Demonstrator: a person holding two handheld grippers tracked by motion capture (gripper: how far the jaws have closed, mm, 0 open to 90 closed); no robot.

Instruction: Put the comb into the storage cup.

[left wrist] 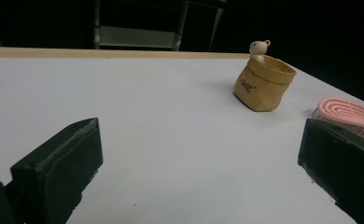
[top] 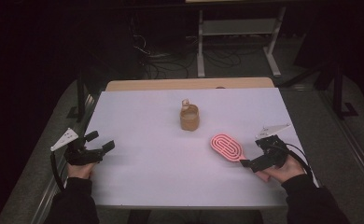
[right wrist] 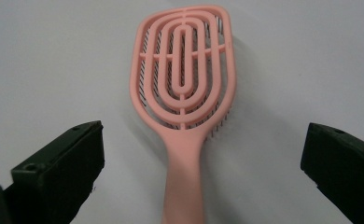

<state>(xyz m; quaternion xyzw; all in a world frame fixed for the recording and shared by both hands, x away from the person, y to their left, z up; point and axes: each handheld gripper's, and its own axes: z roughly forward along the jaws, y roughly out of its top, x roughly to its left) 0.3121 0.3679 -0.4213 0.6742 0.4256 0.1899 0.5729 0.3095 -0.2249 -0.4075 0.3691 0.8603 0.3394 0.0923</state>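
Left gripper [top: 103, 141]: at 8 o'clock on the white table [top: 147, 177], jaws spread wide, holding nothing.
Tan pouch [top: 189, 117]: upright near table centre, toward 12 o'clock; a small bear figure [top: 185, 103] at its rim; untouched.
Pink hairbrush [top: 226, 146]: flat at 4 o'clock, bristles down, handle pointing to 5 o'clock.
Right gripper [right wrist: 203, 177]: jaws released, straddling the handle without touching.
Progress, judged: approach made; grasp and lift remain.
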